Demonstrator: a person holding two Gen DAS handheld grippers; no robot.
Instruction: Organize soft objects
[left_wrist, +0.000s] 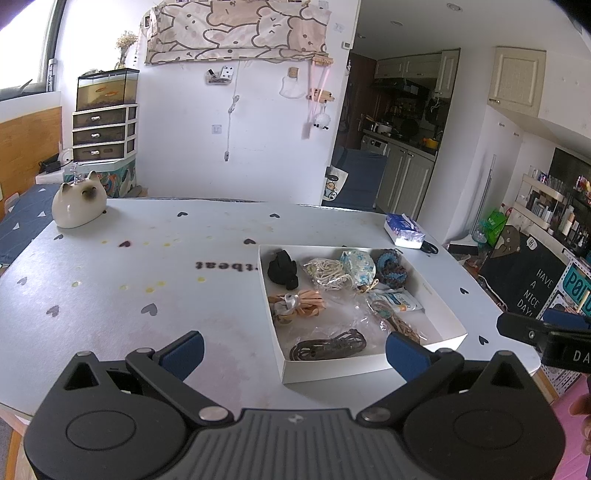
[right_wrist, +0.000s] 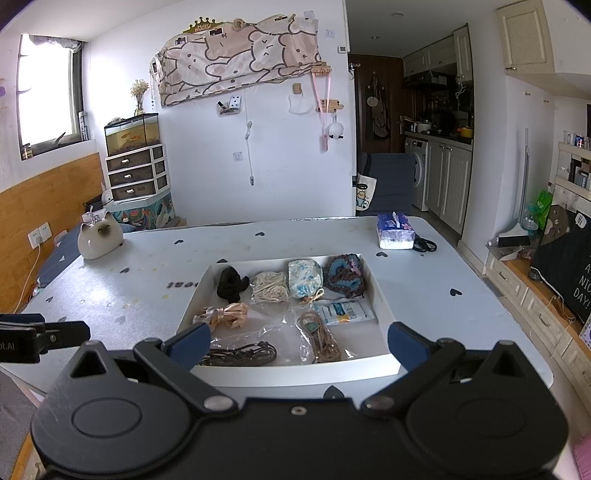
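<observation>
**Eight soft items in one white tray, both grippers held wide**

Eight soft items lay inside a shallow white tray (right_wrist: 380, 295) that sat on the table (right_wrist: 461, 325), toward its right half in the left wrist view. Along the far row, from left to right, were a black fabric bundle (right_wrist: 231, 283), a coil of cream cord (right_wrist: 270, 287), a blue-and-white floral pouch (right_wrist: 306, 277) and a blue-and-brown crocheted piece (right_wrist: 345, 276). Nearer the cameras lay a peach ribbon bundle (right_wrist: 226, 315), a flat white-and-blue packet (right_wrist: 345, 312), a tan cord in clear plastic (right_wrist: 320, 338) and a dark cord in clear plastic (right_wrist: 243, 355). The items lay close together; several touched.

The left gripper (left_wrist: 294, 354) hovered just before the tray's near left corner, its blue-padded fingers spread apart and empty. The right gripper (right_wrist: 300, 345) hovered over the tray's near edge, likewise spread and holding nothing.

The table carried a pale cover printed with small dark hearts. A ceramic cat figure (right_wrist: 99, 240) stood at its far left, and a tissue pack (right_wrist: 395, 230) with black scissors (right_wrist: 424, 244) just beside it lay at the far right. Behind stood a white wall with a bear-print cloth (right_wrist: 240, 59), a fish tank (right_wrist: 133, 134) on a drawer unit (right_wrist: 136, 177), and a kitchen doorway to the right.
</observation>
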